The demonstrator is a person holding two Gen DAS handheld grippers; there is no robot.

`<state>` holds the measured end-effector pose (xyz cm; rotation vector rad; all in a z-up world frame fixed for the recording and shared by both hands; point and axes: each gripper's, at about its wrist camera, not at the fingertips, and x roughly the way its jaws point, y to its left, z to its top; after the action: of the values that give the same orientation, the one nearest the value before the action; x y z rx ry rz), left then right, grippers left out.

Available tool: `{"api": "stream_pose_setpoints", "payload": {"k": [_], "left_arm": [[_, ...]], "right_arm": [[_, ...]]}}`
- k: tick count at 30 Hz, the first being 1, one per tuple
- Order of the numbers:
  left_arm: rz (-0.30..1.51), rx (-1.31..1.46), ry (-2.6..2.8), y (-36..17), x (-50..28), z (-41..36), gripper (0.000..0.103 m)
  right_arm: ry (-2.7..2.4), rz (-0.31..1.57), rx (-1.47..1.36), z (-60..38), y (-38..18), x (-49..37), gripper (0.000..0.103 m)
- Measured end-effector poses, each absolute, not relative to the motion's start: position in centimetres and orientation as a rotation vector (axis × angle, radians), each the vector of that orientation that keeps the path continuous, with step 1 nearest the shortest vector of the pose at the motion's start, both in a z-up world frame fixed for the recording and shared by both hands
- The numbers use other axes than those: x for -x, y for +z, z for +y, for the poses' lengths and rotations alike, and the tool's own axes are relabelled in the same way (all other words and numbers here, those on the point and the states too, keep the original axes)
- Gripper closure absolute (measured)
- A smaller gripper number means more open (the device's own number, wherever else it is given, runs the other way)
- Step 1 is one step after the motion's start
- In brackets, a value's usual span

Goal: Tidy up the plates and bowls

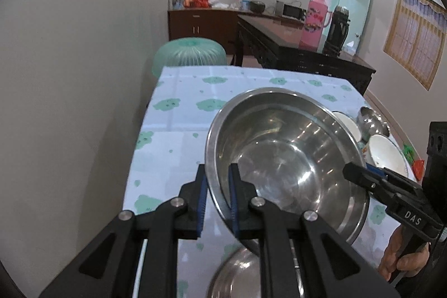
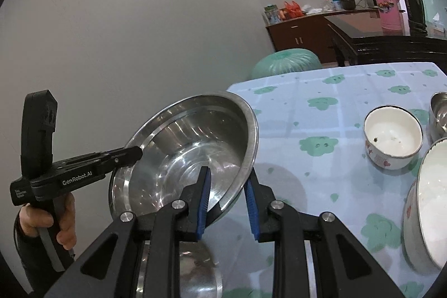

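A large steel basin [image 1: 287, 152] [image 2: 190, 147] hangs tilted above the table, held by its rim from both sides. My left gripper [image 1: 218, 172] is shut on its left rim, blue pads on either side of the edge; the right wrist view shows it too [image 2: 138, 152]. My right gripper [image 2: 227, 175] is shut on the opposite rim, and its tip [image 1: 353, 172] reaches the basin's right edge in the left wrist view. Under the basin lies another steel bowl [image 1: 234, 270] [image 2: 181, 270], partly hidden by the grippers.
The table [image 1: 178, 113] [image 2: 321, 130] wears a pale cloth with green prints. To the right stand a small white enamel bowl [image 2: 394, 136], a big white bowl [image 2: 430, 200] and a small steel bowl [image 2: 440, 111]. Behind the table is a green mesh cover [image 1: 190, 55].
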<state>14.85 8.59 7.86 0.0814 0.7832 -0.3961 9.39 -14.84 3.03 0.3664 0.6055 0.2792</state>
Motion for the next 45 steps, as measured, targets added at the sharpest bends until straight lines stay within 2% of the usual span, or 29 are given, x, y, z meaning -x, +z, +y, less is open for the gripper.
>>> {"api": "stream_pose_setpoints", "payload": {"k": [11,19,45], "left_arm": [[0.742,-0.109,-0.352,8.5,-7.5,9.3,0.091],[0.758,-0.119,-0.297,6.8,-4.1,10.1,0.091],[0.869,-0.132,-0.211,0.6,-2.7,10.7,0.090]], "right_arm": [[0.317,0.589,-0.372,-13.8,4.7,-2.4,0.076],[0.349,0.669,-0.371,-12.8,2.1,0.0,0.076],[0.316,0.767,-0.282,-10.4,-1.6,0.9,0.076]]}}
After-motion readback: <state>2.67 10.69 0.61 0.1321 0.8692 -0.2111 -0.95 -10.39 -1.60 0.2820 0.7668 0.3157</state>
